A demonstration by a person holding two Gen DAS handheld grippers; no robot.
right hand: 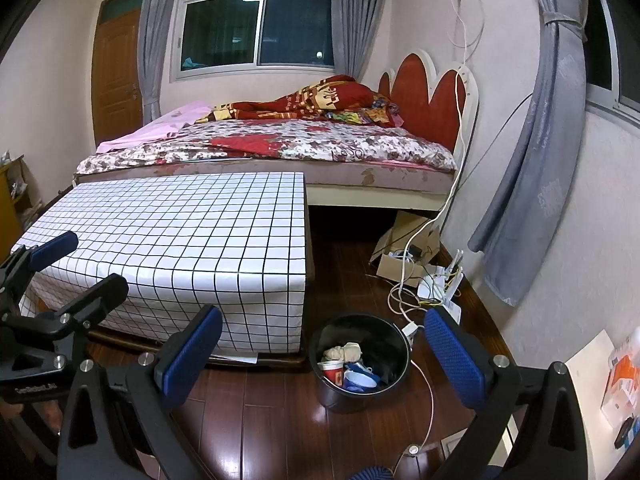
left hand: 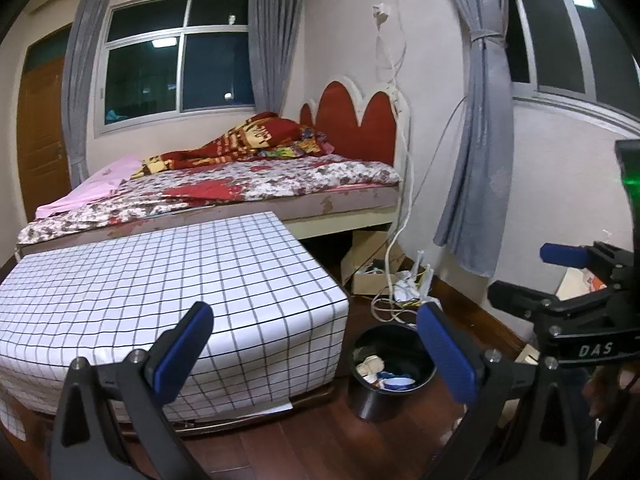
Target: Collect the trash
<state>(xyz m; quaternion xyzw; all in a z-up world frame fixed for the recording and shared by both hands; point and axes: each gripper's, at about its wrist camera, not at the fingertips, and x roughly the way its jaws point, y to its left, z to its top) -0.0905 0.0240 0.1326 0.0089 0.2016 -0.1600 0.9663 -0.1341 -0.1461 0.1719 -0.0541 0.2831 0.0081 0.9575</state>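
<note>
- Eyes on the round black plastic trash bin, standing on the dark glossy wooden floor just off the corner of the low table.
- Inside it, a heap already: a red-and-white paper cup, a blue-and-white cup and a crumpled beige wad. My read is that the collecting is largely done, since nothing loose shows on the table.
- The right gripper hangs above the bin with its blue-padded fingers spread wide and nothing between them. From where it hovers, it looks placed for dropping or checking rather than grabbing.
- The left gripper is just as wide apart, blue pads bare, holding nothing. In its view the bin sits low between the fingers, so both tools face the same target.
- Each gripper shows in the other's camera, side by side and apart, neither touching bin nor table.
- The low table draped in a white cloth with a black grid shows a bare top, tight against the bed's foot.
- Behind it, the bed with a floral cover and a red scalloped headboard.
- To the right, an open cardboard box, a white router and trailing white cables crowd the floor near the bin. A snag risk, I'd say, if a gripper dips low there.
- Grey curtains hang by the wall beyond.
</note>
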